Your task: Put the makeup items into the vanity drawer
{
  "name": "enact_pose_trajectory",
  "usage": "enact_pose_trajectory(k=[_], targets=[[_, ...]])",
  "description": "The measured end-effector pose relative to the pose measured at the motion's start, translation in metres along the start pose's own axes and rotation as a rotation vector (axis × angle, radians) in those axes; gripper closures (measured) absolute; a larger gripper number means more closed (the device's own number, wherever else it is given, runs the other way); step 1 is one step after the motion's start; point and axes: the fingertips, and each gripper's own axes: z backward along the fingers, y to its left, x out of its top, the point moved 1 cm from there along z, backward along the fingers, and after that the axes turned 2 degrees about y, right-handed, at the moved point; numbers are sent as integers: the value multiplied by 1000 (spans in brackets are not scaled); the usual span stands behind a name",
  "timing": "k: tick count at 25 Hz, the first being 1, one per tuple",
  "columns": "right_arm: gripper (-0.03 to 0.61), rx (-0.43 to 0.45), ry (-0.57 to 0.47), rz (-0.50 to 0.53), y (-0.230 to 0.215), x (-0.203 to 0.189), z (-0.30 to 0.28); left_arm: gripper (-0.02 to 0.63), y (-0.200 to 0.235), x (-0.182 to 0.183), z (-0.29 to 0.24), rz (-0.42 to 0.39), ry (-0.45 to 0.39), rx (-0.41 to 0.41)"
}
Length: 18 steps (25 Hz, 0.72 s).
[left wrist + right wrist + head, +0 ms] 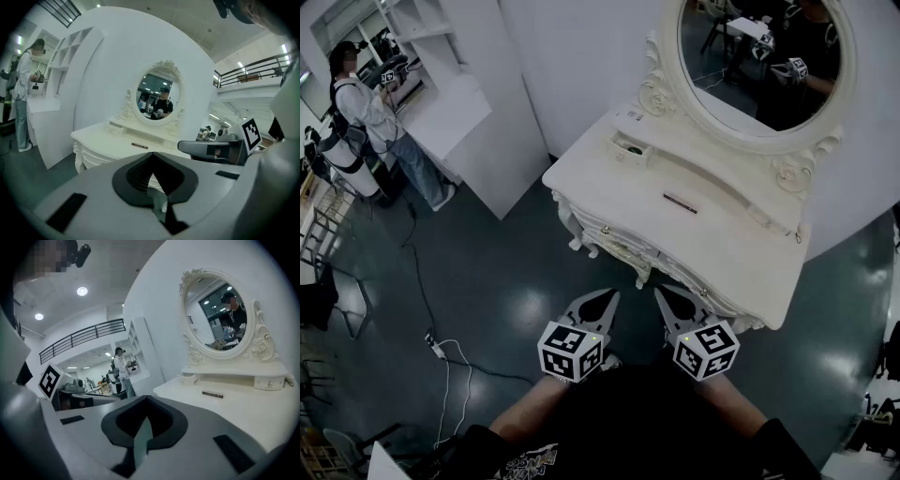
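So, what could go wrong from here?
The slim dark item lies flat on the vanity top, so jaws may slip off it or scrape the surface. The left gripper and right gripper are both shut and short of that top; they must open first. The floor cable could catch a foot.

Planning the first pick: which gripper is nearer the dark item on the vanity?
Right. The right gripper is almost straight in front of the dark item; the left gripper is farther left, over the floor.
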Motion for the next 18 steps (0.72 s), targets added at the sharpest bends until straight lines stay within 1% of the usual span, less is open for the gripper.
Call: enact_pose_trajectory(k=[4,18], targets=[[549,9,-27,-8,2,4,2,615,-1,-1,3,-2,-2,-3],[551,19,-16,-1,9,3,-3,615,4,-2,8,-5,0,-2]])
